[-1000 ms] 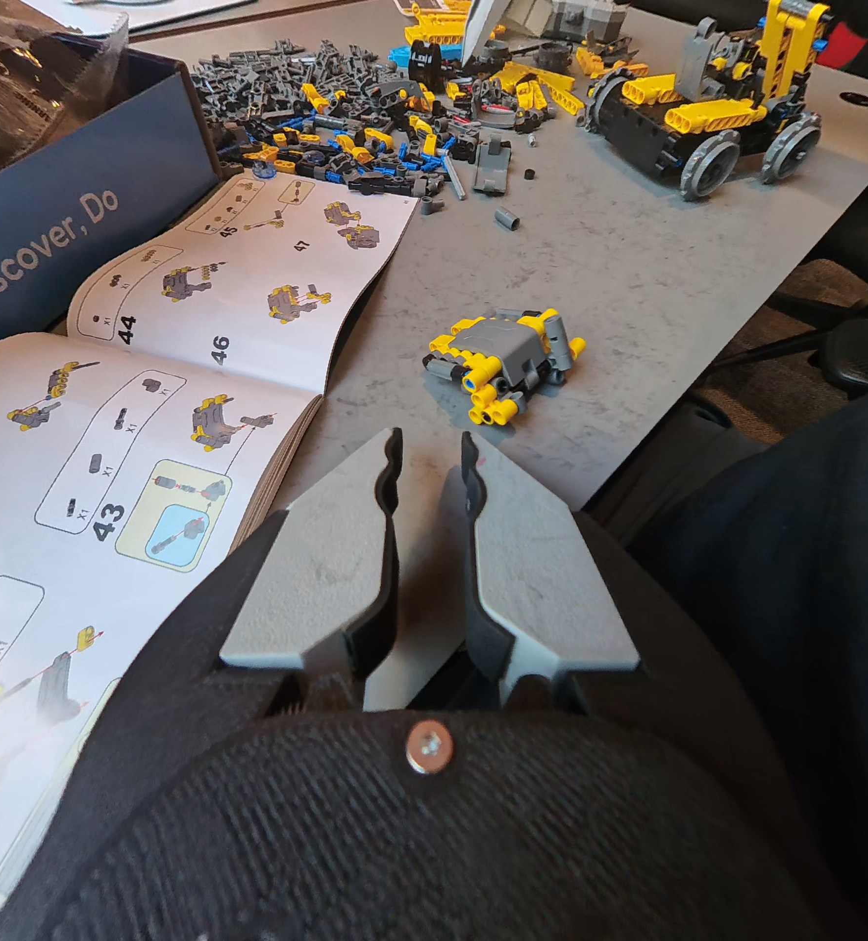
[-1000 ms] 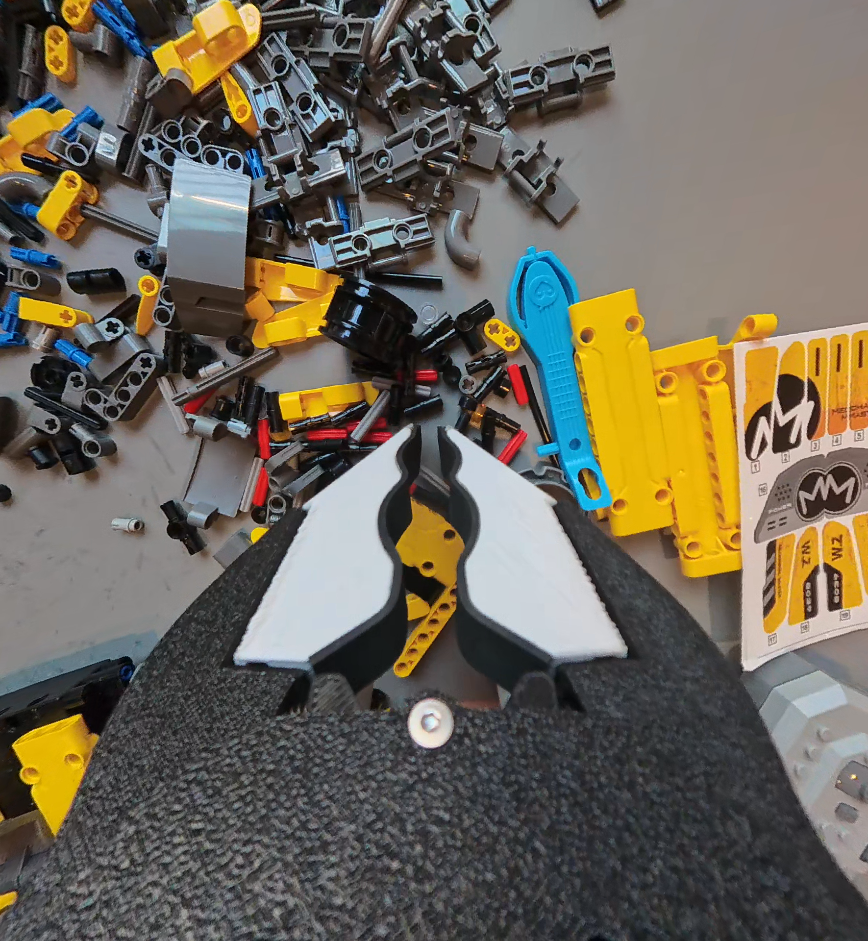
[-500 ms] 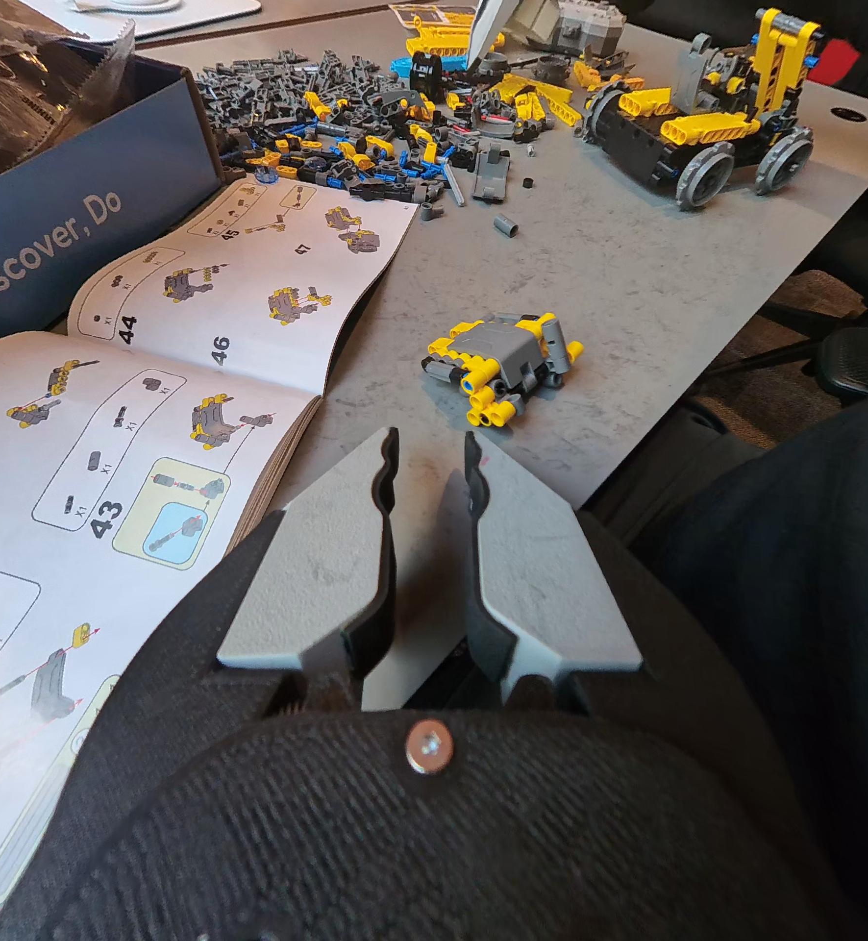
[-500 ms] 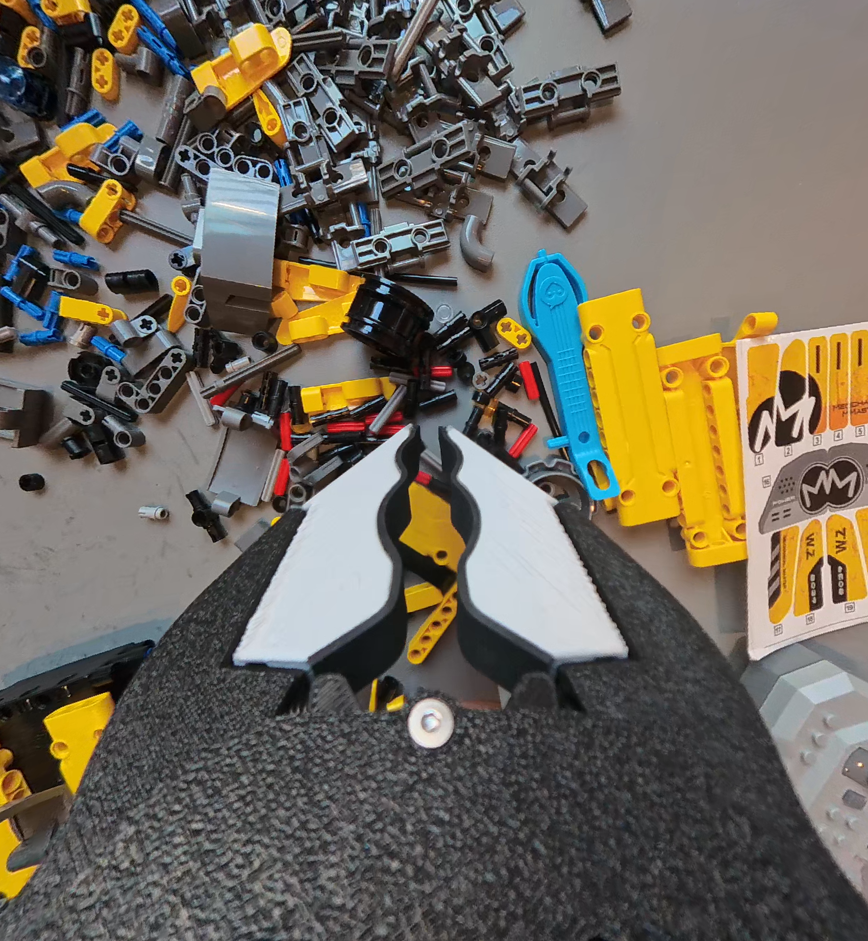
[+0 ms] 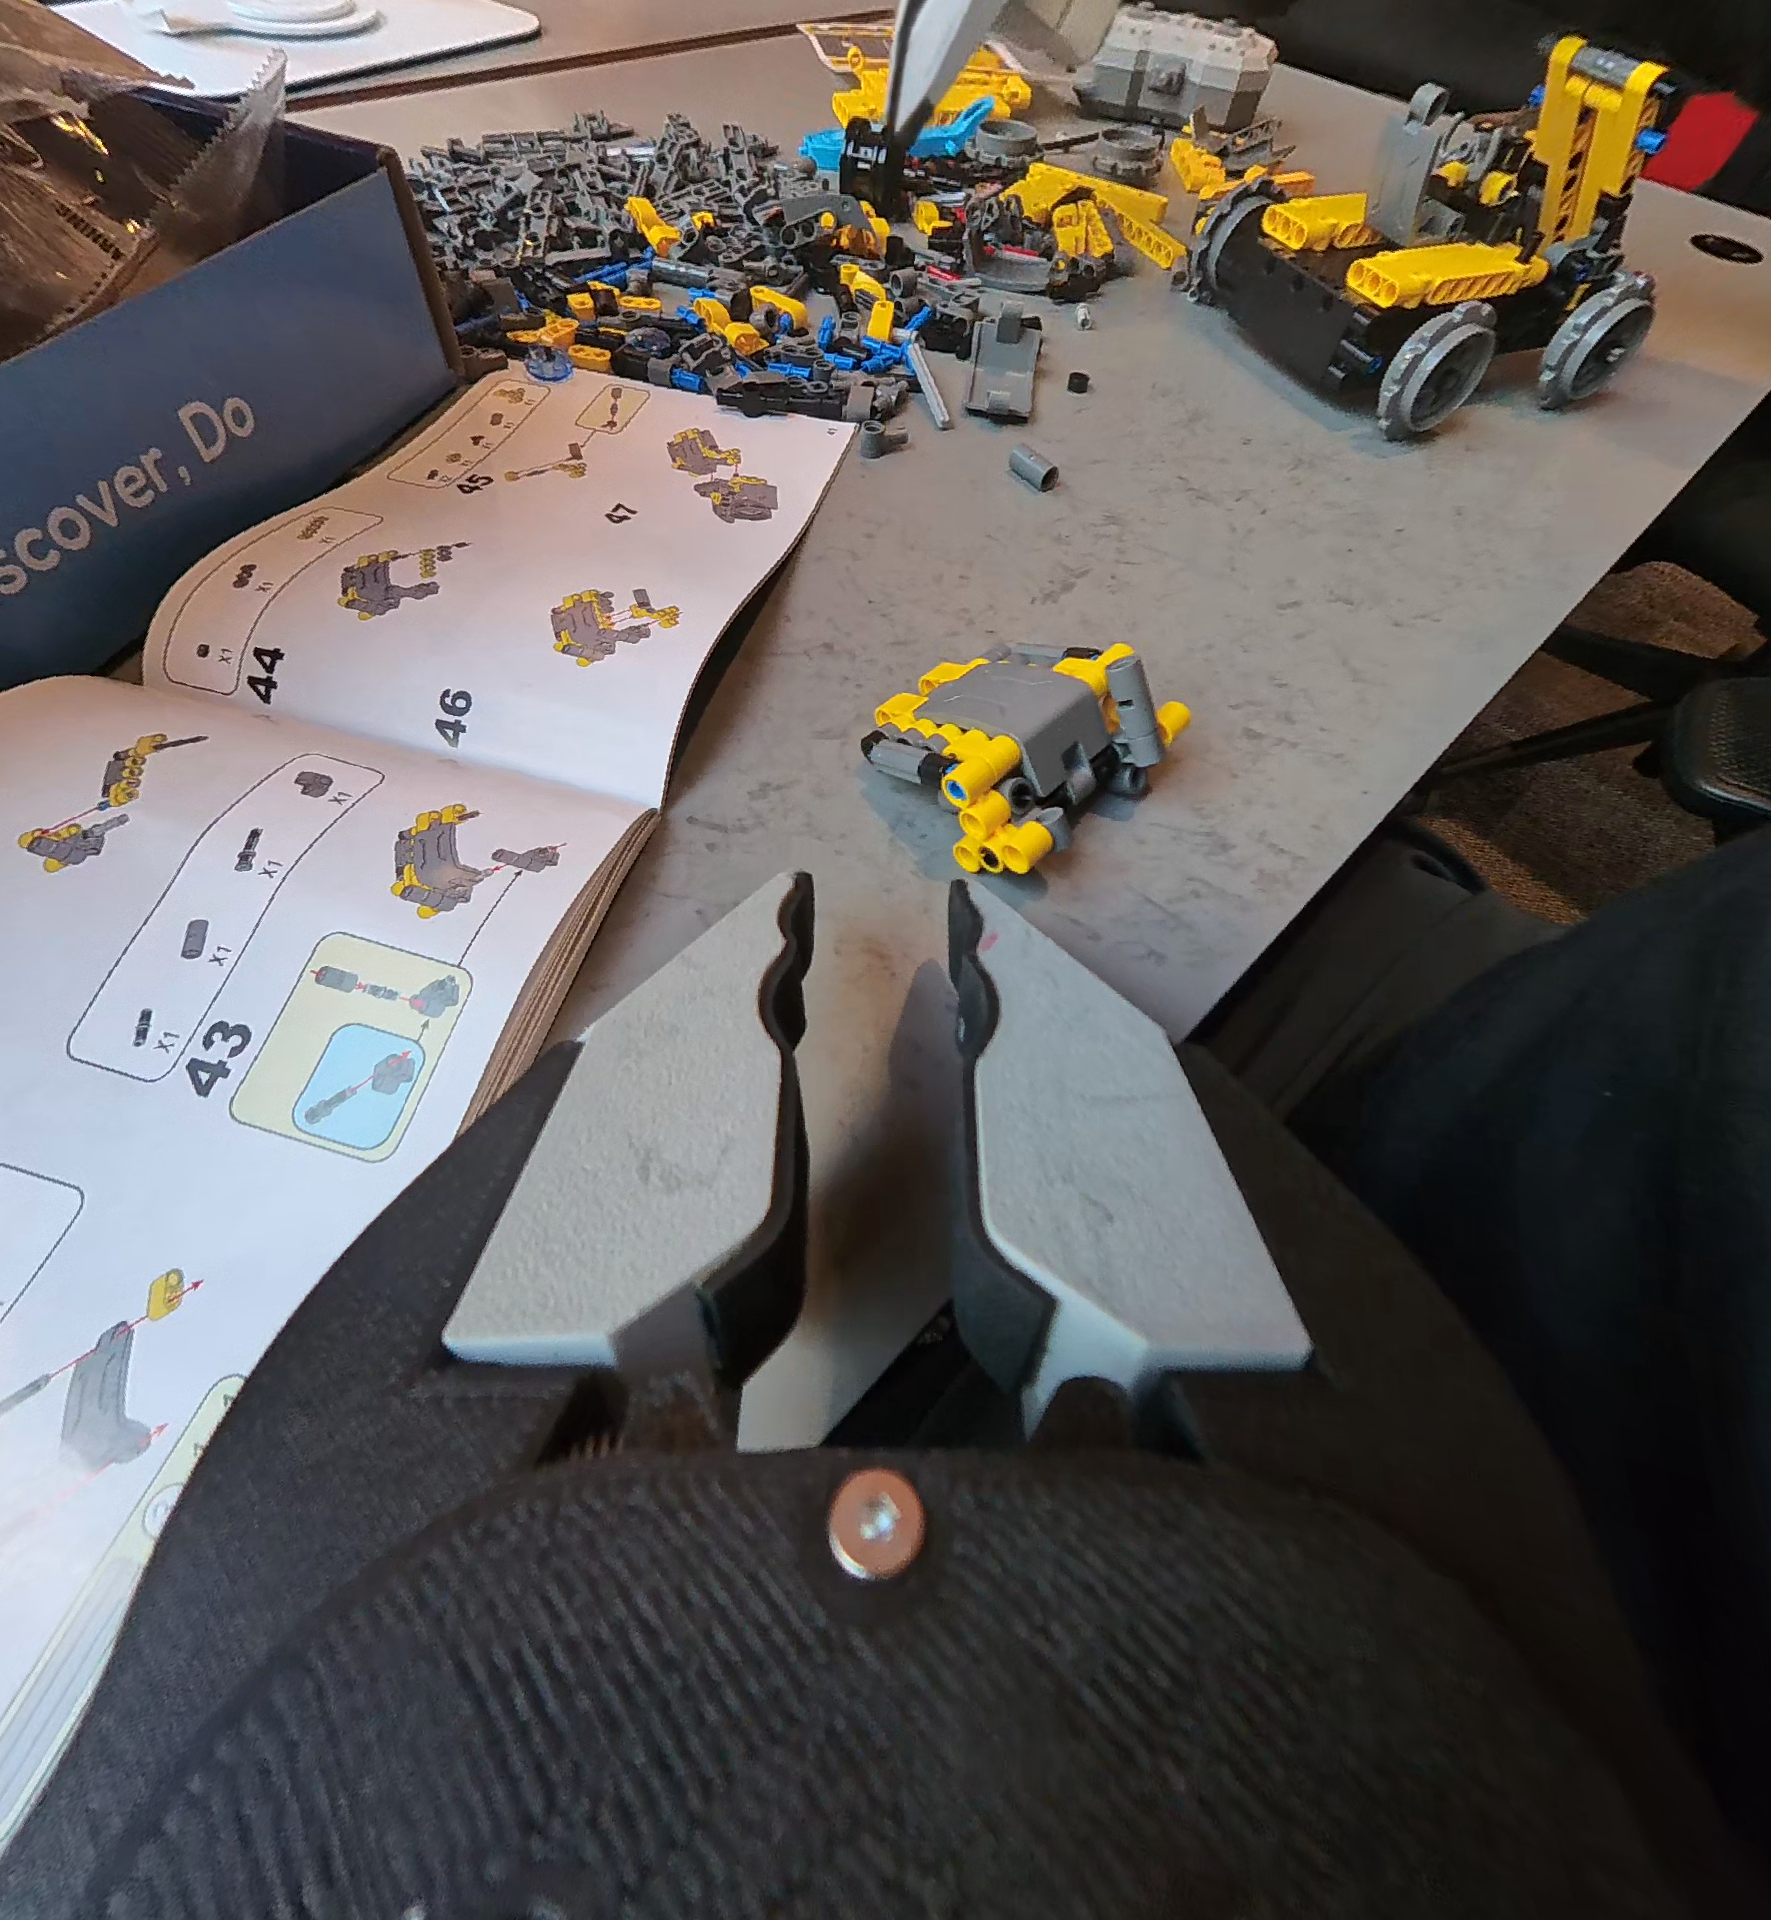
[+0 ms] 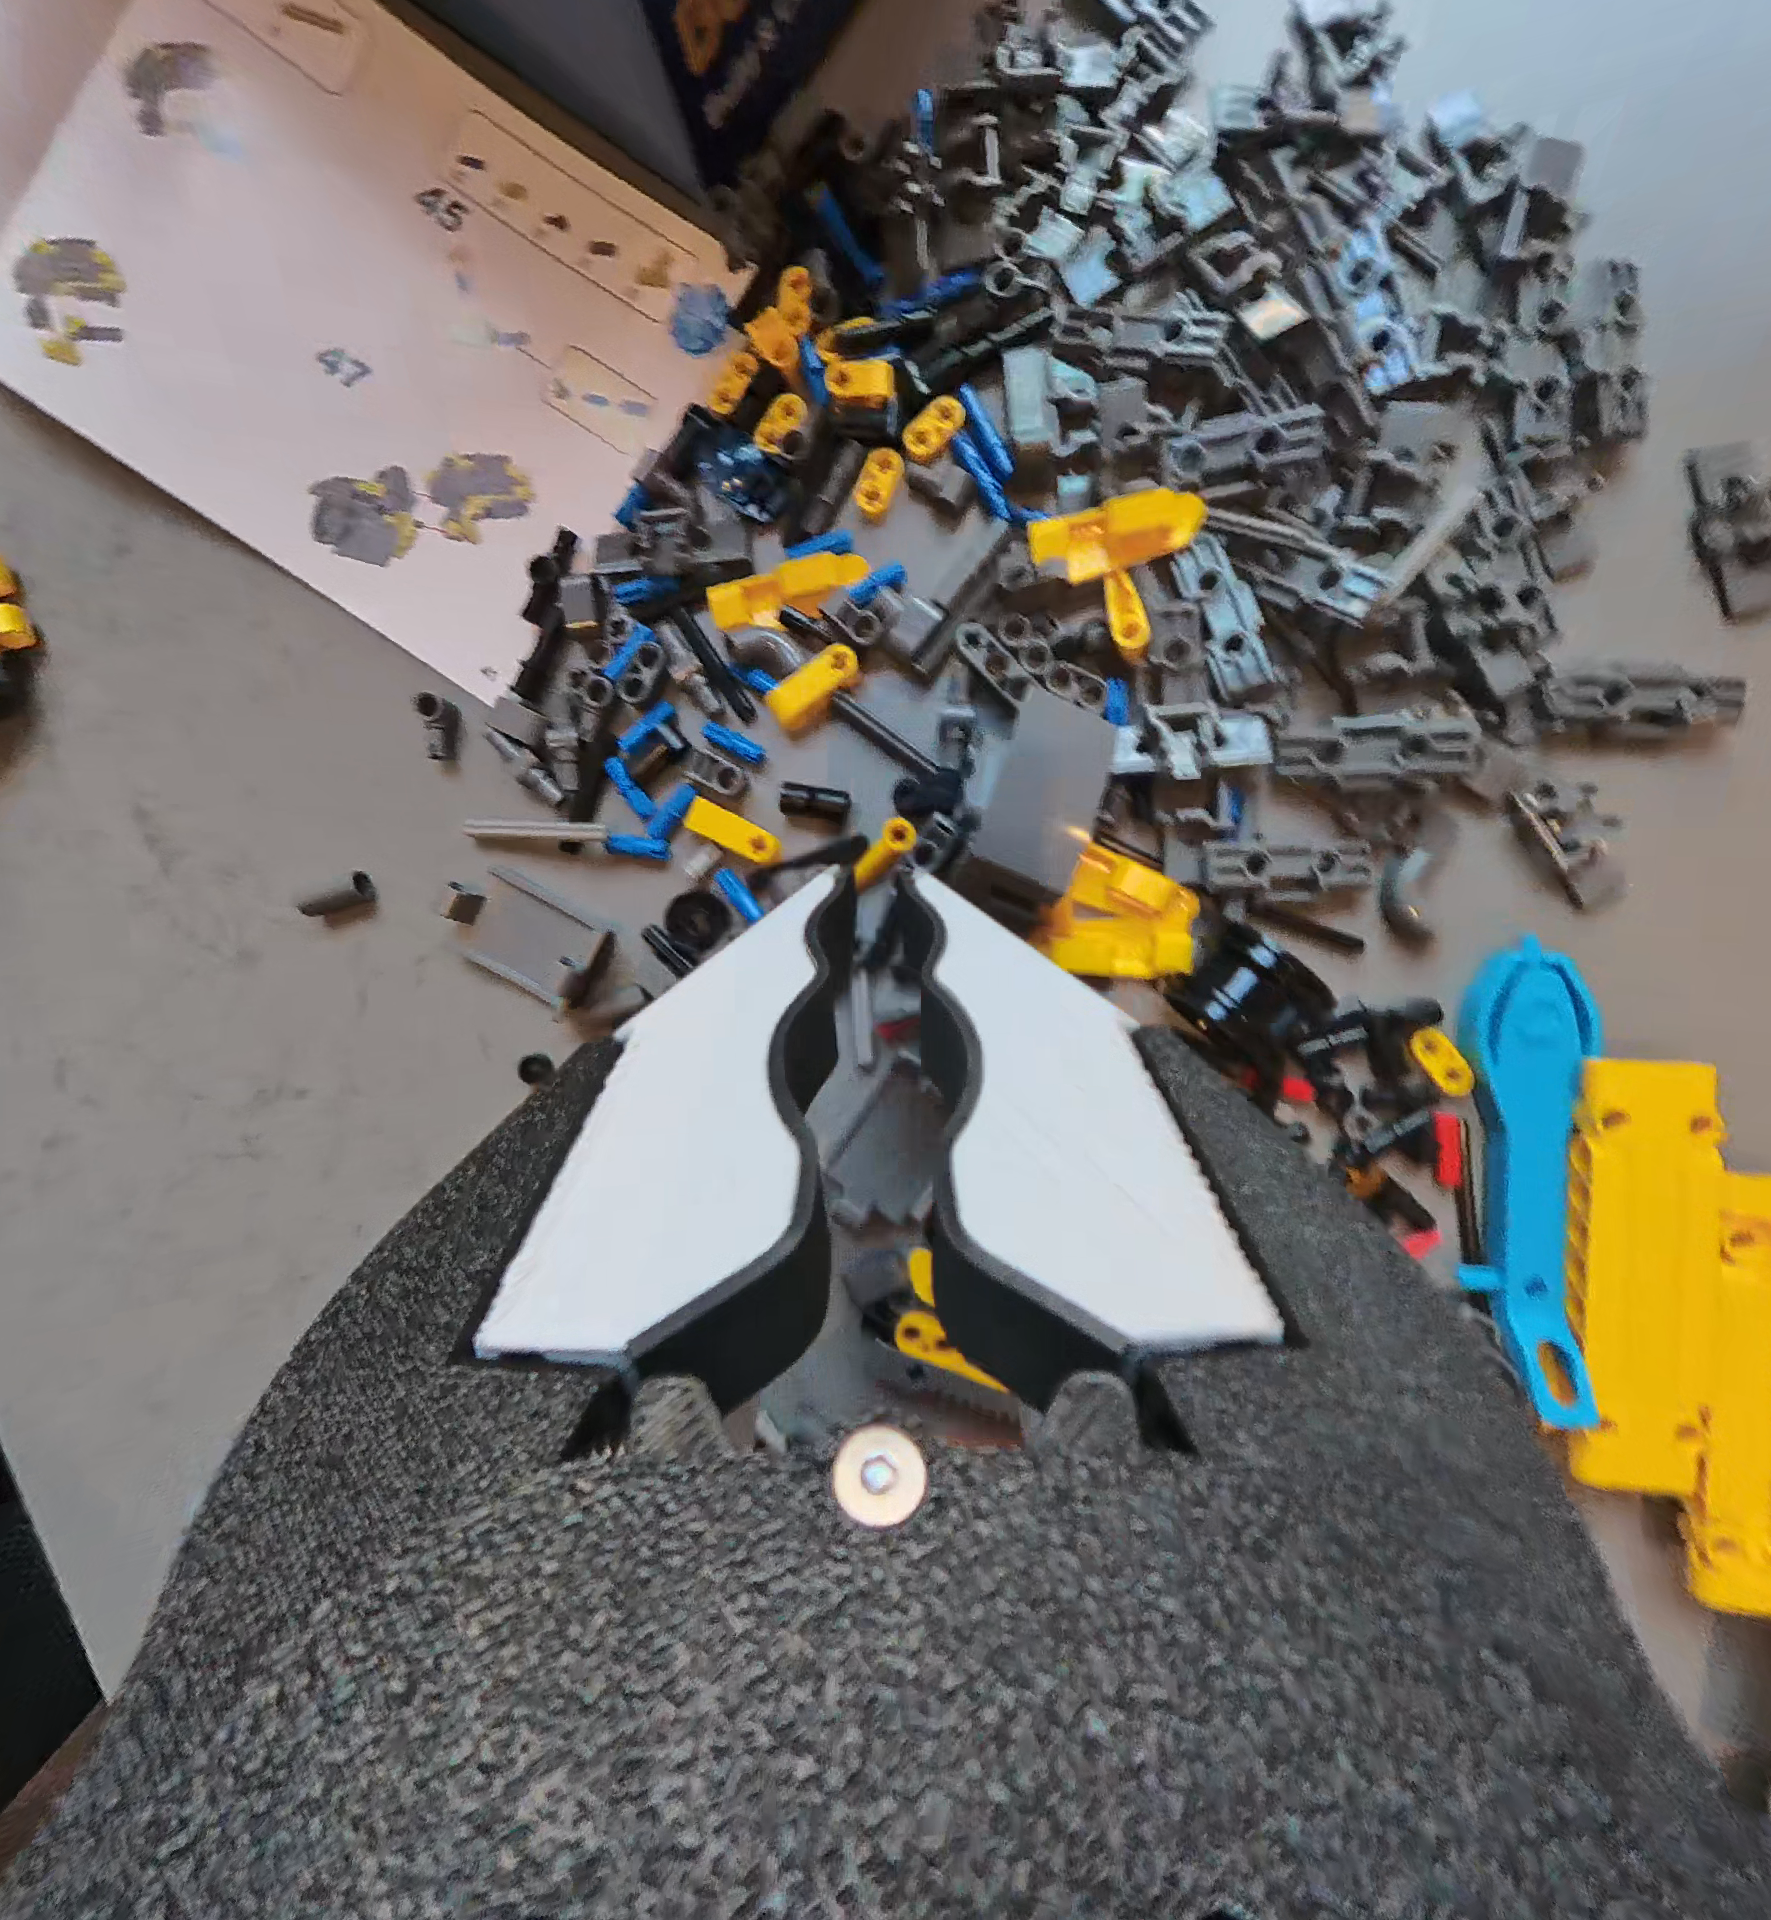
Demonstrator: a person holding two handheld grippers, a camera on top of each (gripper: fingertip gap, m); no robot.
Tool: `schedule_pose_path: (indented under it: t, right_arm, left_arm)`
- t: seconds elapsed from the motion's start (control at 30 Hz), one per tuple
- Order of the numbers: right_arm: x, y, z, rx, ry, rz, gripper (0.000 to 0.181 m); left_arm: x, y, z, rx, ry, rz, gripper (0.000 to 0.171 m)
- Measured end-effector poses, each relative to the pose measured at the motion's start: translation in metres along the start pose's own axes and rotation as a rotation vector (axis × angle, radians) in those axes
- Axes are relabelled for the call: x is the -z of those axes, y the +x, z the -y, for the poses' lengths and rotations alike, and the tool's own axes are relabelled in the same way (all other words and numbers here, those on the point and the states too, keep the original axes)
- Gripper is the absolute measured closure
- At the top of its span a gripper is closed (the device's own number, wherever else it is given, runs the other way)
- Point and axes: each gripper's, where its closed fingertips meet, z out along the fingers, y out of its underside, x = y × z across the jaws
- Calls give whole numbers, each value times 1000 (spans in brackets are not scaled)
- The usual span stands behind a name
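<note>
My left gripper (image 5: 881, 904) is open and empty. It hovers low over the grey table (image 5: 1224, 540) near its front edge, beside the open instruction booklet (image 5: 341, 831). A small yellow and grey sub-assembly (image 5: 1016, 748) lies just ahead of it, apart from the fingers. My right gripper (image 6: 876, 883) has its jaws nearly together with nothing visibly held. It hangs over the near edge of a pile of loose grey, yellow, blue and black parts (image 6: 1224, 520), with a yellow pin (image 6: 886, 836) just past its tips. It also shows in the left wrist view (image 5: 896, 130), above the pile (image 5: 715, 270).
A partly built yellow and black wheeled vehicle (image 5: 1411, 270) stands at the far right. A dark blue box (image 5: 133, 416) borders the booklet. A blue lever tool (image 6: 1525, 1143) and yellow panels (image 6: 1670, 1299) lie right of the right gripper. A person's dark clothing (image 5: 1587, 1247) is beyond the table edge. Left tips to right tips: about 30 cm.
The right gripper has swept across the pile toward the booklet, and its view is now blurred. The left gripper has barely moved.
</note>
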Motion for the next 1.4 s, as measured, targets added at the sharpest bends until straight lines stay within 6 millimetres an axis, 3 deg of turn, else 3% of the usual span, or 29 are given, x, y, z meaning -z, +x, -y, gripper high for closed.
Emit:
schedule_pose_path:
  t: [0.07, 0.3, 0.5, 0.77, 1.17, 1.4]
  right_arm:
    - [-7, -7, 5, 42, -22, 8, 174]
    - [-18, 5, -7, 4, -71, 0, 172]
    - [19, 27, 1, -130, 80, -14, 176]
    - [35, 41, -28, -193, 68, -54, 176]
    - [34, 41, -52, -180, 20, -111, 176]
    - [30, 55, -77, -194, -56, -159, 177]
  left_arm:
    - [0, 0, 0, 1, 1, 0, 147]
    - [1, 1, 0, 2, 9, 4, 145]
    - [1, 1, 0, 7, 13, -10, 148]
    - [2, 0, 2, 30, 28, -9, 148]
    - [5, 11, -6, -3, -33, 31, 142]
    - [2, 11, -6, -10, -55, 19, 142]
